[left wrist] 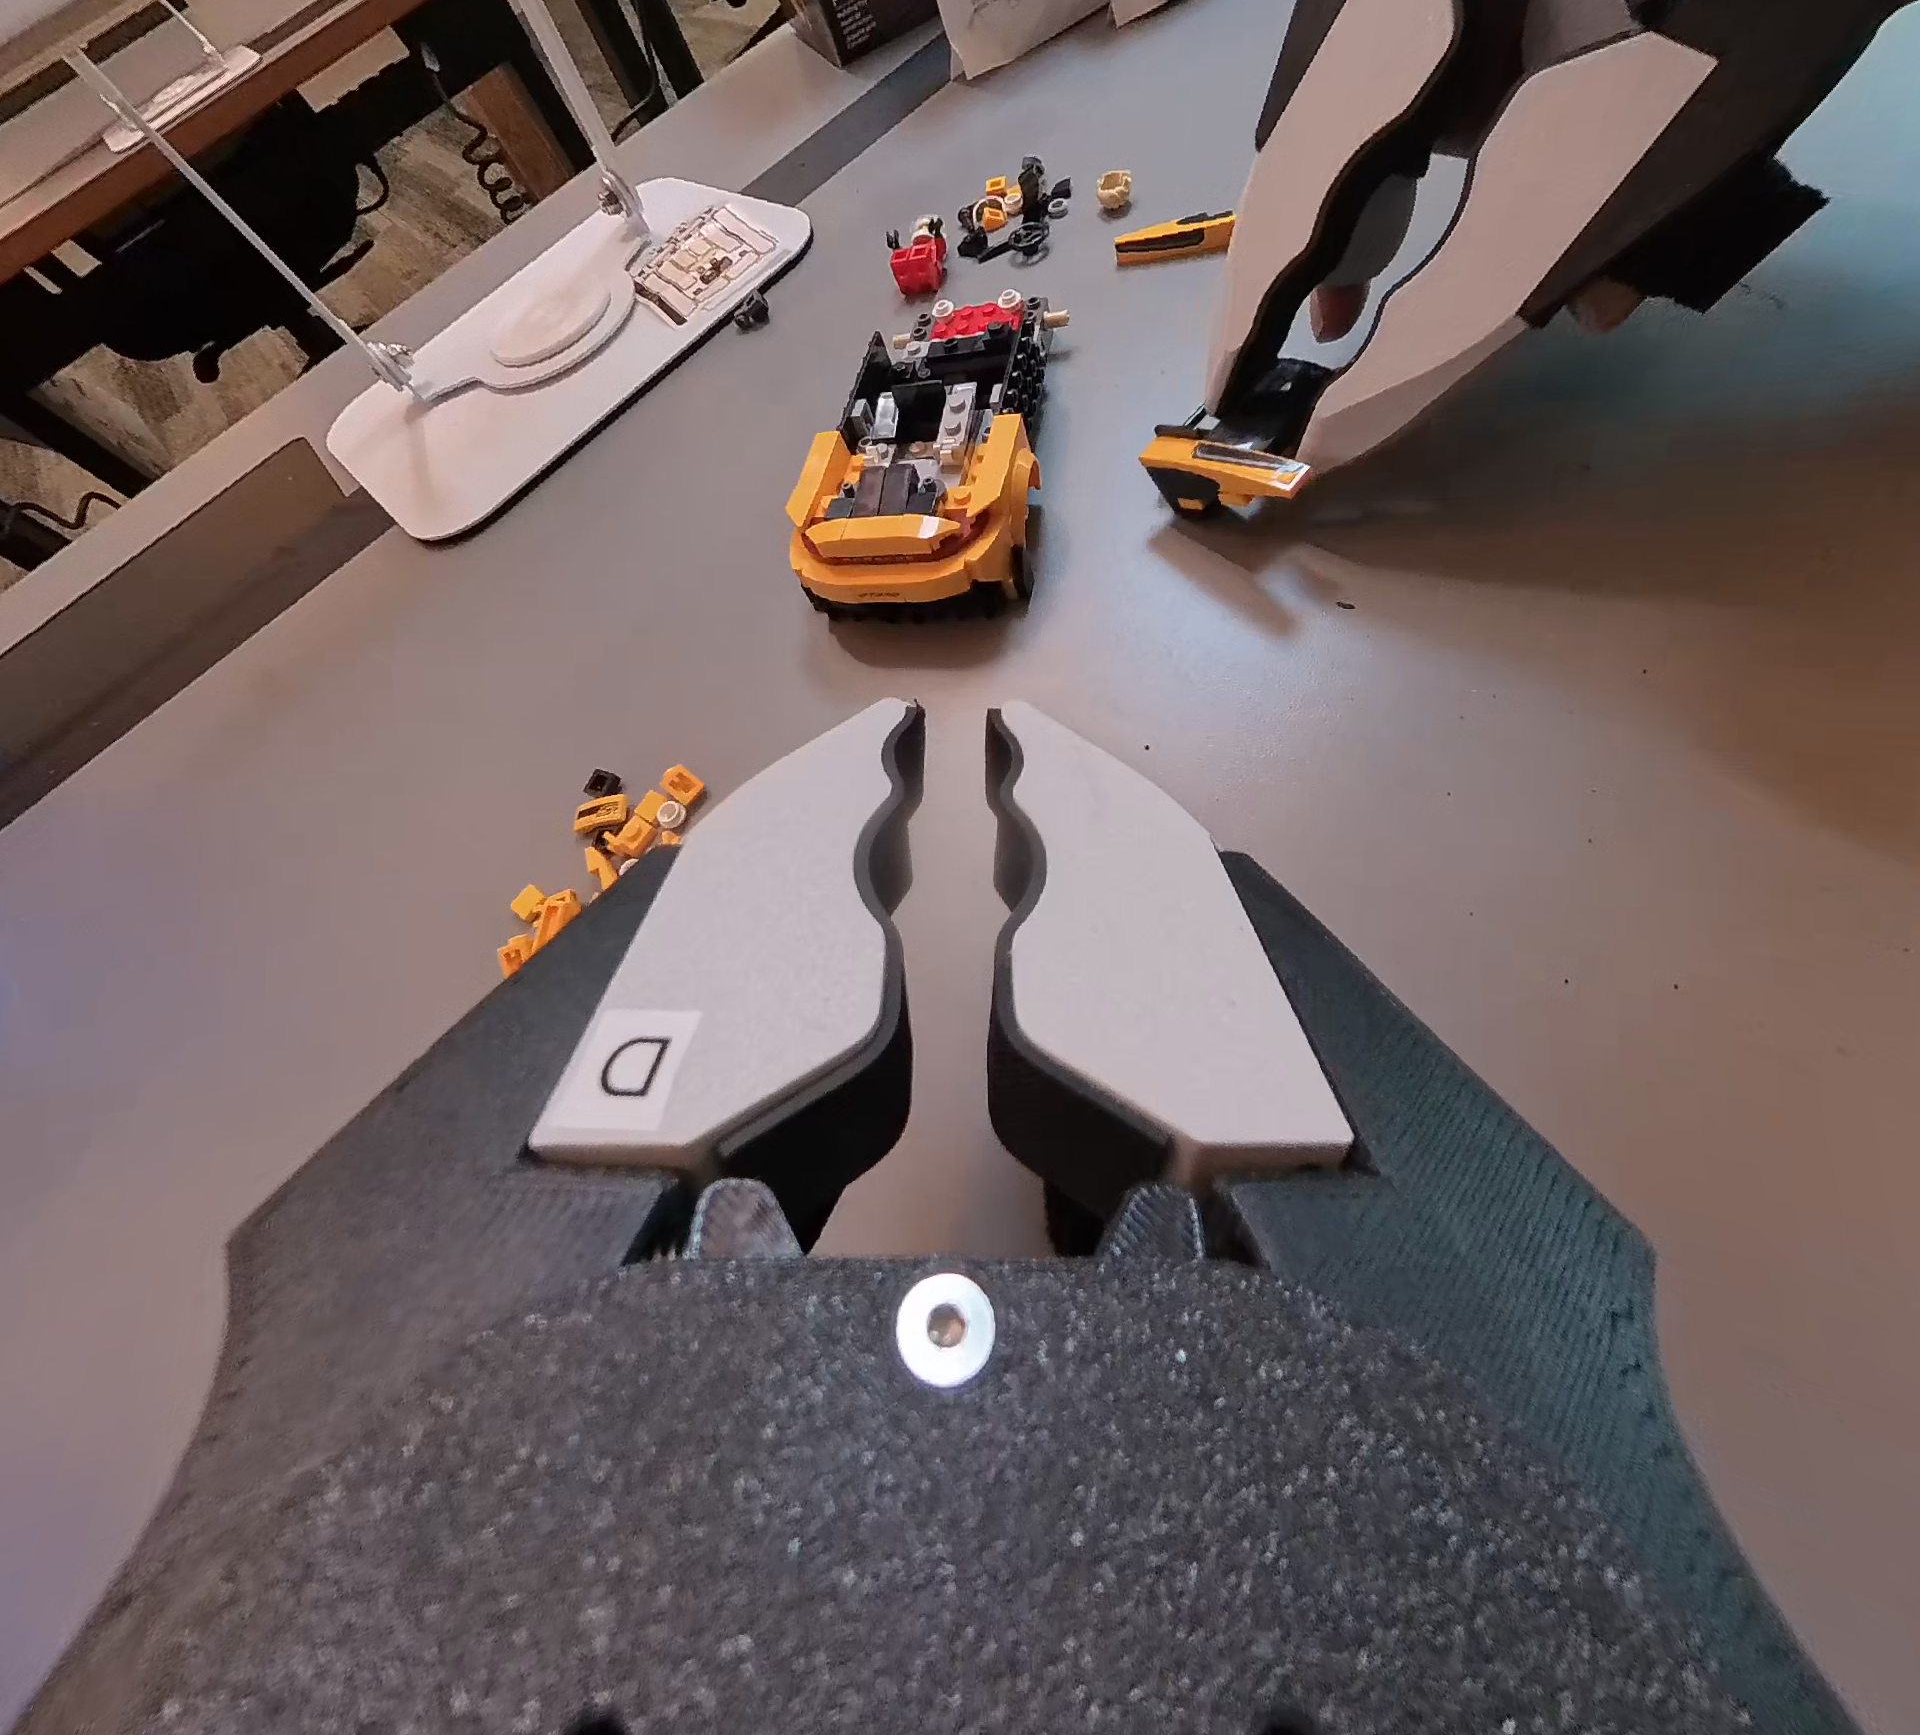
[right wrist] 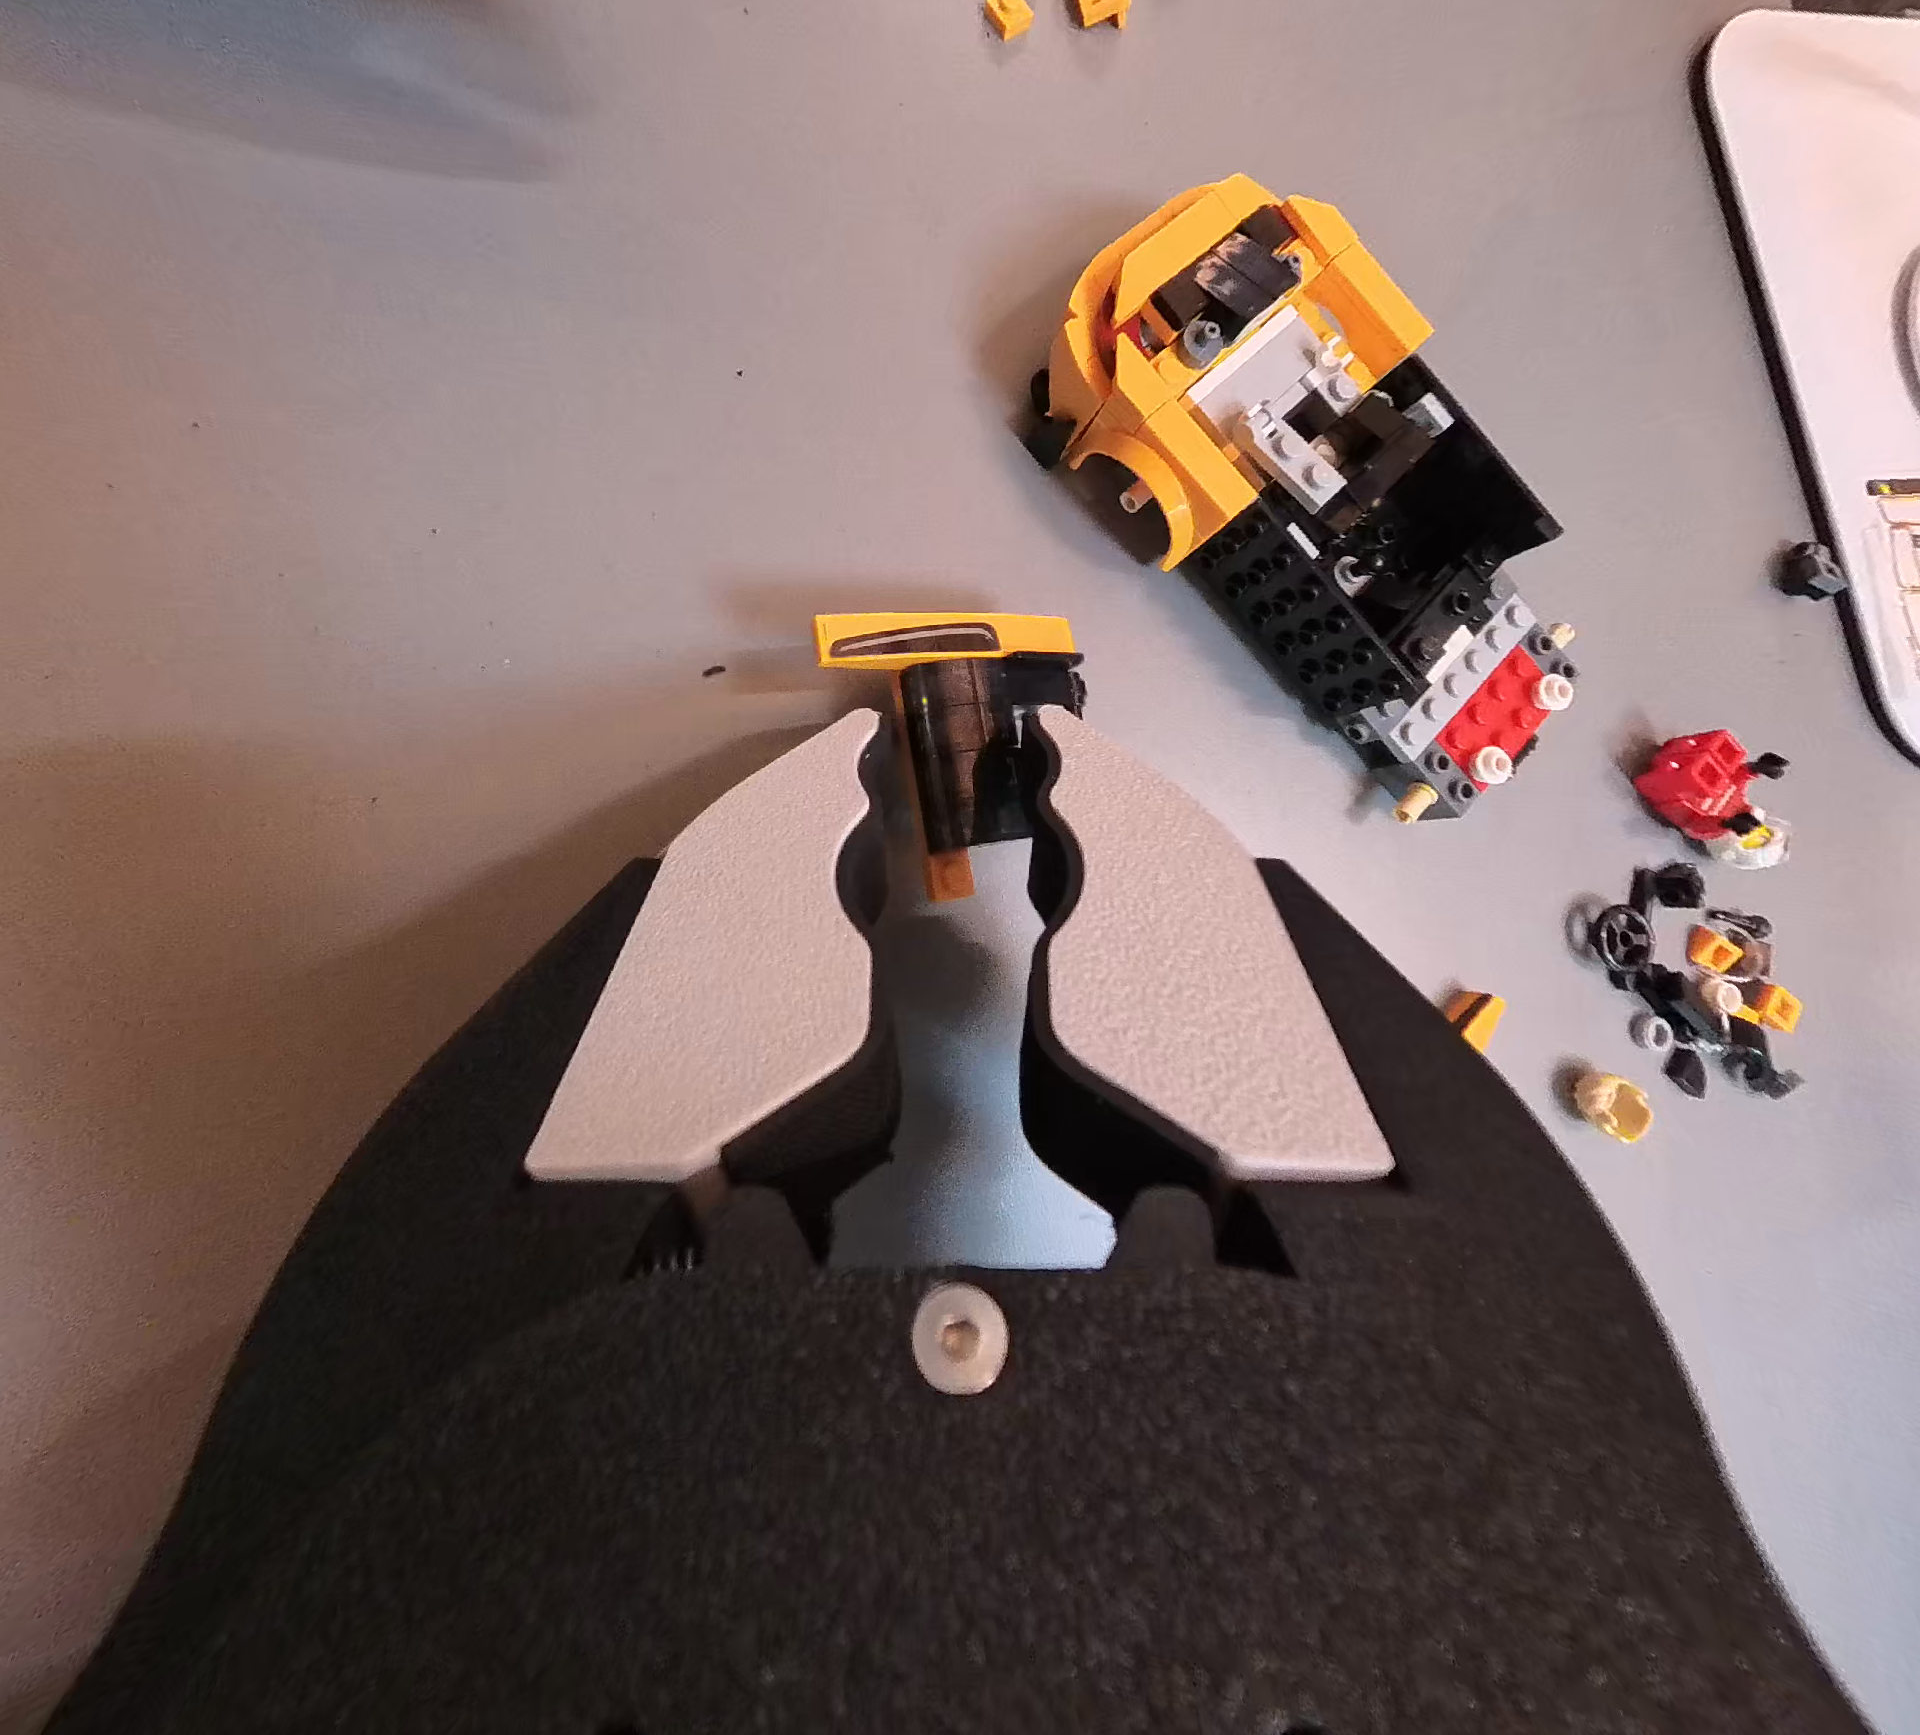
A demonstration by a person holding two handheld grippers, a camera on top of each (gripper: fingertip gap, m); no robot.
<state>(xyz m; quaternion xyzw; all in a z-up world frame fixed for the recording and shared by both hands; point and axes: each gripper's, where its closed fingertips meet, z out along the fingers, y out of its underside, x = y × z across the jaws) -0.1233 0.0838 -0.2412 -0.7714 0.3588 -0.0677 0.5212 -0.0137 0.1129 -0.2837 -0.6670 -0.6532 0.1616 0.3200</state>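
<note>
**Right claw clamped on a yellow-and-black roof chunk, left claw idle**

The right claw [right wrist: 954,729] is closed around a yellow-and-black brick sub-assembly [right wrist: 951,698], which is seen at centre of the right wrist view, low over the grey desk [right wrist: 416,438]; both pads appear to be pressed on its dark middle block. The left claw [left wrist: 954,719] is parked low in the left wrist view, fingers only slightly apart, nothing between them.

A half-built yellow car [left wrist: 914,480] is sat mid-frame, just beside the gripped piece. Loose yellow bits [left wrist: 613,844] are scattered lower left of the left wrist view, and small black parts [left wrist: 1013,215] plus a red block [left wrist: 916,267] further up.

Whether the piece is lifted clear or resting on the desk can't really be told. The white stand [left wrist: 582,355] is cut off at the upper left, and part of the yellow pile is hidden behind the left claw.
</note>
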